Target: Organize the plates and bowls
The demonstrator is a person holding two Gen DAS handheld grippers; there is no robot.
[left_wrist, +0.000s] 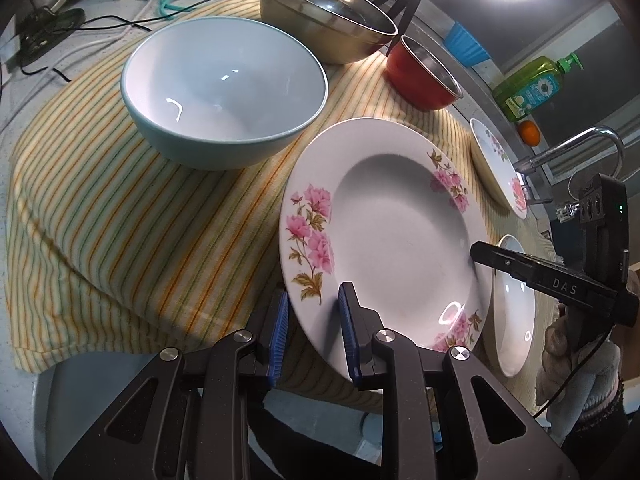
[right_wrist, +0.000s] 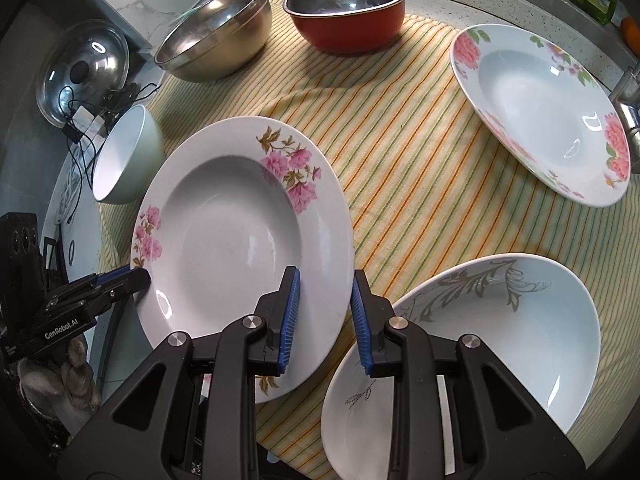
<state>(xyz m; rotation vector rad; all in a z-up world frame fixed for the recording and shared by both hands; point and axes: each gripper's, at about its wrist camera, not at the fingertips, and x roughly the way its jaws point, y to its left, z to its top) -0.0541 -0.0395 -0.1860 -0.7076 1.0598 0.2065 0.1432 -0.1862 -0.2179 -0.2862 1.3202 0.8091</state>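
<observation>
On the far left of the right wrist view a domed steel lid (right_wrist: 82, 76) with a black knob lies on the grey speckled bench (right_wrist: 432, 4), its shine broken by black wires; beside it, on the rumpled yellow striped cloth (right_wrist: 404, 160), stands a deep, smooth pale-blue bowl (left_wrist: 224, 92) with a glossy white inside; behind it sit a wide brushed-steel bowl (right_wrist: 216, 36) with a dull golden skin and, to its right, a smaller red bowl (right_wrist: 348, 16) lined in polished metal; in the middle lies the pink-flowered plate (right_wrist: 240, 248), a round glazed soup plate with a broad flat rim and a sunken well, and both tools have hold of it; the left hand-held gripper (left_wrist: 314, 332) is clamped on its near left rim, one ribbed blue pad above the rim and the other below it; the right hand-held gripper (right_wrist: 325, 322) pinches the opposite rim the same way, its left pad over the plate's face and its right pad outside the edge; the plate looks tilted, though whether it is clear of the cloth cannot be told; a hand in a grey knitted glove (left_wrist: 576, 364) carries the right tool; further right a glossy white oval dish (right_wrist: 480, 352) with a grey leafy pattern rests just beside the held plate; at the far right of the cloth lies a second flowered plate (right_wrist: 540, 112), white with bolder pink and green blooms, well apart from the others; beyond it stand a green soap bottle (left_wrist: 532, 88) and a curved steel tap (left_wrist: 580, 148).
</observation>
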